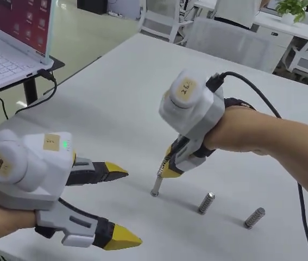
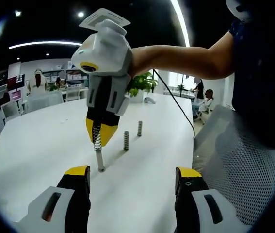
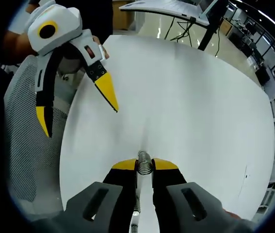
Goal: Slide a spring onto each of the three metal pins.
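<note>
Steel spring (image 1: pixel 165 162) is pinched in the right gripper (image 1: pixel 169 169), jaws narrow, yellow tips clamped on the coils. The bare pin (image 1: pixel 156 185) stands on the white table (image 1: pixel 115 98) directly under it, at 6 to 7 o'clock from the tips in the head view.

Key relation: the spring's long axis runs near vertical and roughly in line with the pin's axis. In the head view both lean slightly toward 1 o'clock. The spring's lower end sits at the pin top; cannot tell if the first coil is already over it.

The move ahead looks like a straight push down along that axis, then release. Any sideways offset would likely jam a coil on the pin tip.

Two sprung pins (image 1: pixel 206 203) stand at 3 to 4 o'clock from the bare pin, each already wearing a spring, so this reads as the last of three.

The left gripper (image 1: pixel 122 204) is wide open and holds nothing. It hovers at 9 o'clock from the pin, well apart, so the right gripper is the nearer one.
</note>
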Available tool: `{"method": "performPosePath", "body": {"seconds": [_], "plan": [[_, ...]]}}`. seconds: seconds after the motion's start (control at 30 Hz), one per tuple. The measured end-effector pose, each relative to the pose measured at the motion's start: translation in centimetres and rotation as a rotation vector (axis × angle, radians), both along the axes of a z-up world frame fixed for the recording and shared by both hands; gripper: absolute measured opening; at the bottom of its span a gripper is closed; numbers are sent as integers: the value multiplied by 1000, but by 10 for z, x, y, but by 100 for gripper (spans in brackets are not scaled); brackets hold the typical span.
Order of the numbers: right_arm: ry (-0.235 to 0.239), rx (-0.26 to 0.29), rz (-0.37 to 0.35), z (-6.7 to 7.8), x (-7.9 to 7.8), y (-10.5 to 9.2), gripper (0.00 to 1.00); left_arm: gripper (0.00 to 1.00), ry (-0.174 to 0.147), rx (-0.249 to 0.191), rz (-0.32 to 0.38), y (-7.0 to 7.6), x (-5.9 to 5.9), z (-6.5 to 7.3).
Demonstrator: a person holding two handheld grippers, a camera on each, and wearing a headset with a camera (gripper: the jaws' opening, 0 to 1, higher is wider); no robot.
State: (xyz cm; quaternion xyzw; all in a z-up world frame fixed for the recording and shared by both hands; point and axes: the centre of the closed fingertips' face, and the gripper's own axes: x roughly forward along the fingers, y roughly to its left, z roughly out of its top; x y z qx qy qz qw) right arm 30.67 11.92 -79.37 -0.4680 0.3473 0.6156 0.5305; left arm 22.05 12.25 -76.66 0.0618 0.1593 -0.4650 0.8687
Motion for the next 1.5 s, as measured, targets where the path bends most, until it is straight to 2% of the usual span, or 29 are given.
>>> {"method": "performPosePath", "body": {"seconds": [0.37, 1.03, 1.23, 1.5], "plan": [[7, -13, -6, -15, 5, 2, 9, 65, 5, -1, -5, 0, 1, -1], [23, -47, -4, -51, 0, 2, 9, 63, 17, 3, -2, 1, 1, -4], [32, -55, -8, -56, -3, 1, 9, 63, 21, 6, -2, 1, 0, -6], [34, -47, -28, -56, -2, 1, 9, 63, 24, 9, 0, 2, 0, -6]]}}
